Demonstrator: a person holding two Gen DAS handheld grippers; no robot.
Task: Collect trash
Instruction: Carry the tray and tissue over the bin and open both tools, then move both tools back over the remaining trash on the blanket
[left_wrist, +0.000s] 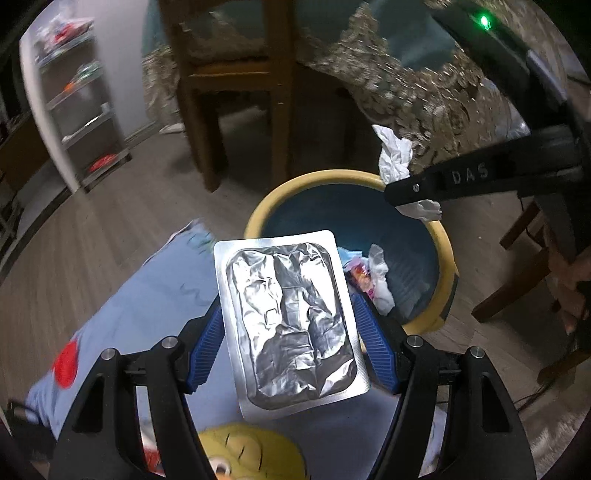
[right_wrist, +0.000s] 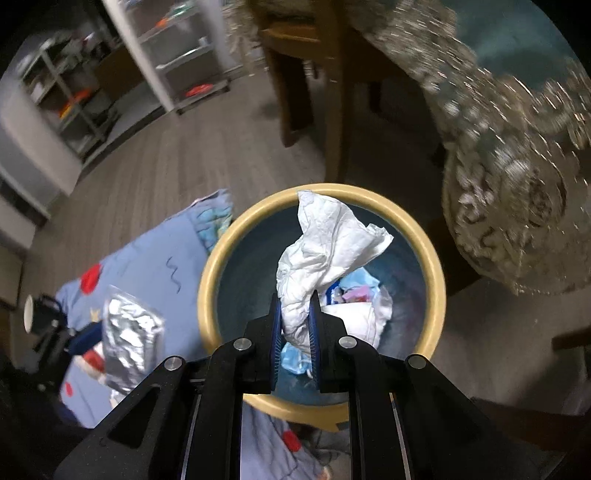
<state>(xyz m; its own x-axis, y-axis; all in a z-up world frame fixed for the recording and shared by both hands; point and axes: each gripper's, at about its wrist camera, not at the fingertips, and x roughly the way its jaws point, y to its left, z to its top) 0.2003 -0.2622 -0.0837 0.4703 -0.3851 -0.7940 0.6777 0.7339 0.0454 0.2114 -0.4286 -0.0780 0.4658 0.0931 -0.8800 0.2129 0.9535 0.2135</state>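
A crinkled silver foil pack (left_wrist: 290, 321) is clamped by its long edges between the blue pads of my left gripper (left_wrist: 289, 321), near the rim of a round bin (left_wrist: 258, 210) with a yellow rim and blue inside. The same foil pack (right_wrist: 127, 339) shows at the left of the right wrist view. My right gripper (right_wrist: 295, 321) is shut on a crumpled white tissue (right_wrist: 325, 251) directly over the bin (right_wrist: 210, 280). From the left wrist view, the right gripper (left_wrist: 397, 194) and its tissue (left_wrist: 393, 155) hang above the bin's far rim. Wrappers and tissues (right_wrist: 354, 299) lie inside the bin.
A light blue patterned cloth (left_wrist: 147, 280) lies on the wooden floor left of the bin. A wooden chair (left_wrist: 225, 88) and a table under a lace cloth (right_wrist: 517, 184) stand behind and to the right. A metal shelf rack (left_wrist: 81, 107) is at the far left.
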